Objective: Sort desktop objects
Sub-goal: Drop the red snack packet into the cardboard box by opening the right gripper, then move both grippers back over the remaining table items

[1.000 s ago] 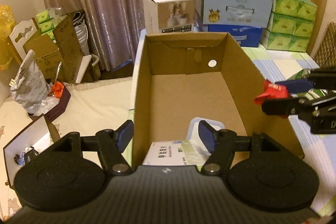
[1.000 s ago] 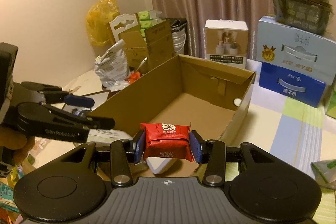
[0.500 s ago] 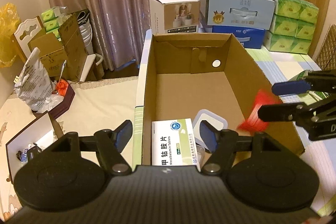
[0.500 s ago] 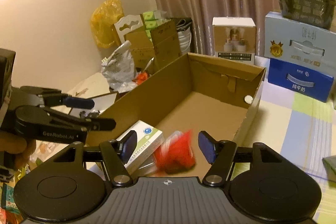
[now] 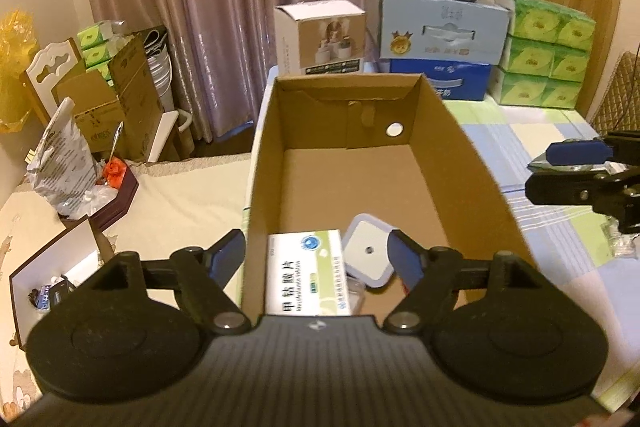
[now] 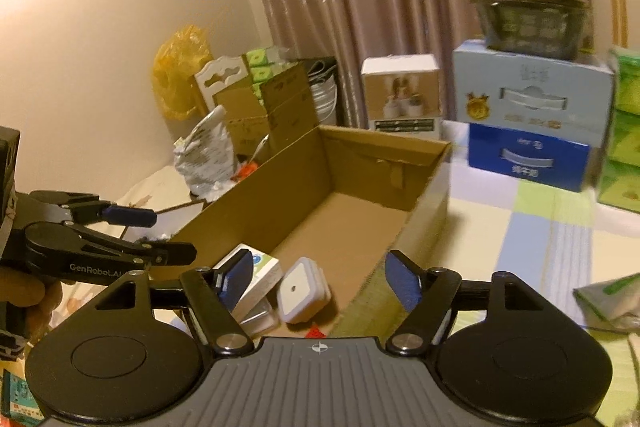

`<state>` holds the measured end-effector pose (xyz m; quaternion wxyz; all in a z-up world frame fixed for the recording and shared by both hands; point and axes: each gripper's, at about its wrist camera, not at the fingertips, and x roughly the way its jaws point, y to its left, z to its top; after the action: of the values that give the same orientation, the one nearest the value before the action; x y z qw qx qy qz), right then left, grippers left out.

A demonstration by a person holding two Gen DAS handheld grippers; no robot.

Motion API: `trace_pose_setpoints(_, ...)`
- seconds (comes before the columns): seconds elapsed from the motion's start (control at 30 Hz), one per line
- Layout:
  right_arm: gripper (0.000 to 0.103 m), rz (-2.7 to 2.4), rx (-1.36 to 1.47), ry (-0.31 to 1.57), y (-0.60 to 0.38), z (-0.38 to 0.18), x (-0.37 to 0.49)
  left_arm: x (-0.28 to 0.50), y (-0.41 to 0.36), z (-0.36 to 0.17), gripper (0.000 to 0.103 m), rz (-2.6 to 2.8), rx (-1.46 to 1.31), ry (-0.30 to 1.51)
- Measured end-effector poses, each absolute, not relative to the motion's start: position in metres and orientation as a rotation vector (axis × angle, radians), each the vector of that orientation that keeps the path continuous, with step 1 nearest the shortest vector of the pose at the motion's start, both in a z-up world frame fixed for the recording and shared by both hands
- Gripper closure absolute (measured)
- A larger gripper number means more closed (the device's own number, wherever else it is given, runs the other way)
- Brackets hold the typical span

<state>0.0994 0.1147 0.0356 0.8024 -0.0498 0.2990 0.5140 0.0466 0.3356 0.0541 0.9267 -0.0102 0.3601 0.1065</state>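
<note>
The cardboard box (image 5: 360, 163) is where we are gathering the desktop objects, and it lies straight ahead of our left gripper (image 5: 316, 253), its long axis running away from us toward the curtain, open top up. Three things already sit at its near end: the white-and-green medicine box (image 5: 306, 277), lying flat with its long side running along the box's length; the square white pad (image 5: 366, 255) just beside it on the right, tilted; and a scrap of the red snack packet (image 6: 314, 331), barely visible in the right wrist view at the bottom edge, so we cannot tell which way it lies.

Both sets of jaws have just been opening and now stand apart with nothing pressed between them. The left gripper hangs over the near wall of the box, the medicine box below its gap. Our right gripper (image 6: 318, 281) sits over the box's right near corner.

We judge that the next pick is outside the box, on the checked cloth (image 6: 536, 239) to the right, where a green-and-white pouch (image 6: 608, 297) lies near the right jaw. It lies to the right of the jaws, well clear of the box, so the right hand is the nearer one. Its long axis seems to slant up to the right, though the blur leaves that uncertain
</note>
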Motion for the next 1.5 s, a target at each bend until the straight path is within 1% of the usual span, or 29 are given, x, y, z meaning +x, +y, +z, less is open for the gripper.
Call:
trace_pose_setpoints(0.1,0.023,1.081,-0.095,0.628,0.099,0.042,0.101,0.047,0.324,0.058,0.025,0.213,-0.018,0.734)
trace_pose_setpoints(0.23,0.021,1.057,-0.088,0.623,0.077,0.049,0.102,0.046,0.305,0.063,0.02,0.197,-0.015,0.726)
trace_pose_setpoints(0.37,0.01,1.026,-0.094,0.625,0.053,0.055,0.102,0.044,0.285,0.068,0.014,0.177,-0.012,0.715)
trace_pose_setpoints(0.53,0.002,0.967,-0.09,0.612,0.014,0.063,0.108,0.043,0.26,0.073,0.007,0.143,-0.008,0.703)
trace_pose_setpoints(0.67,0.002,0.918,-0.096,0.593,-0.019,0.07,0.111,0.045,0.241,0.079,0.004,0.119,-0.002,0.689)
trace_pose_setpoints(0.7,0.002,0.904,-0.102,0.588,-0.028,0.072,0.111,0.045,0.235,0.081,0.001,0.111,-0.003,0.684)
trace_pose_setpoints(1.0,0.002,0.678,-0.094,0.571,-0.133,0.079,0.134,0.051,0.172,0.096,0.001,-0.016,0.02,0.642)
trace_pose_setpoints(1.27,0.002,0.555,-0.056,0.603,-0.206,0.07,0.142,0.074,0.108,0.085,0.001,-0.137,0.039,0.658)
trace_pose_setpoints(1.5,0.002,0.482,-0.026,0.642,-0.249,0.054,0.137,0.093,0.065,0.06,0.001,-0.21,0.059,0.699)
